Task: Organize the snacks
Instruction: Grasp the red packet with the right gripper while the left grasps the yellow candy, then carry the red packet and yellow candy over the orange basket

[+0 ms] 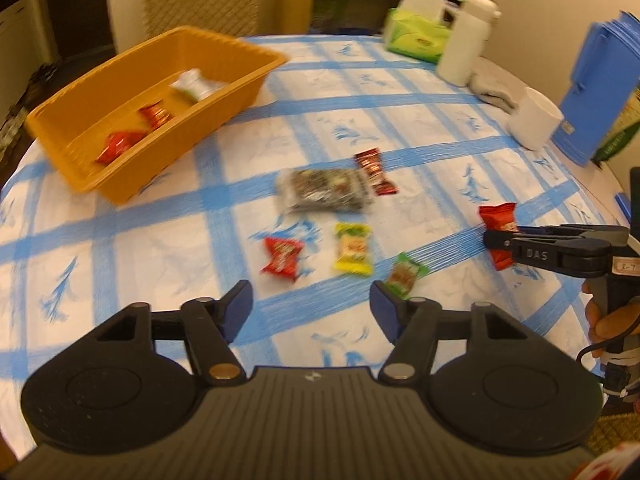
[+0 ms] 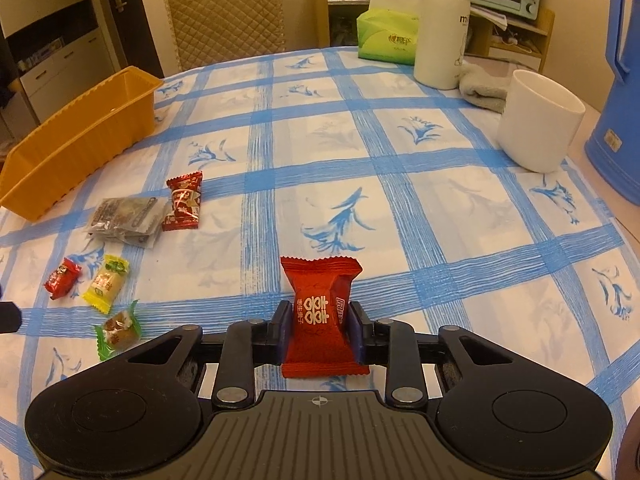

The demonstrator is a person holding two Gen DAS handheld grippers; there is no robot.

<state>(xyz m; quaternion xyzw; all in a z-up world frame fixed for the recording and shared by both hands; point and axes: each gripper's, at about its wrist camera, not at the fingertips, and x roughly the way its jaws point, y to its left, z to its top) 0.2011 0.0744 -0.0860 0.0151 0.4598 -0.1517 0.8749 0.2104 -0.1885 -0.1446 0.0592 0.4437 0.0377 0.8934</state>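
Blue-checked cloth covers the round surface (image 2: 320, 128), with a chair and shelves behind. Right tongs (image 2: 320, 336) are clamped on a red candy (image 2: 320, 312), pinched across its puffed middle and, in the left wrist view, held clear of the cloth. Left tongs (image 1: 312, 312) stand apart and empty, low over the near edge, just short of a green candy (image 1: 404, 276).

An orange tray (image 1: 120, 120) sits at the far left, divided into compartments; it already holds two red sweets and a white one, each in its own section. Loose on the cloth are a clear packet (image 1: 324, 190), a dark red bar (image 1: 374, 172) touching it, another red sweet (image 1: 282, 258) and a yellow candy (image 1: 352, 250).

Likely next: carry the held candy across to the tray. The wrapper is slick and air-filled, so it could squirt out mid-carry. Released high, it may bounce into the wrong compartment. A low path could sweep the loose sweets, and the two tongs may collide.
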